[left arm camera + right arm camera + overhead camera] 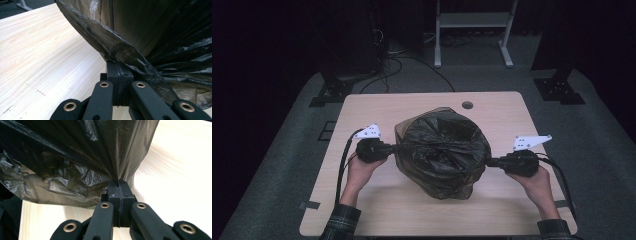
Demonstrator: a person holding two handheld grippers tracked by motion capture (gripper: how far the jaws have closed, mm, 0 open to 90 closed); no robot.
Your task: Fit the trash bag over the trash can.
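Bag [442, 152] of thin black plastic, crumpled and bulging, standing near the middle of the pale wooden counter [377, 210], on the person's side of the small round hole [467, 105] in the counter's far edge. Left tongs [393, 150] meet the bag's left flank, right tongs [488, 162] its right flank, so that the bag lies between the two, each tool held level in one hand with a white plate on top and a cable trailing back toward the person. In the left gripper view the left tongs [119, 65] are fully closed, a fold of the bag's film [130, 57] pinched at their tip, with bare counter [45, 62] to the left of the bag. In the right gripper view the right tongs [119, 184] are likewise fully closed, gathered pleats of the film [110, 152] converging into their tip, and the bag's wrinkled lower skirt resting on the counter [175, 170] beside them. Plaid sleeves [343, 220] show at the counter's near edge, on the person's side of the bag.
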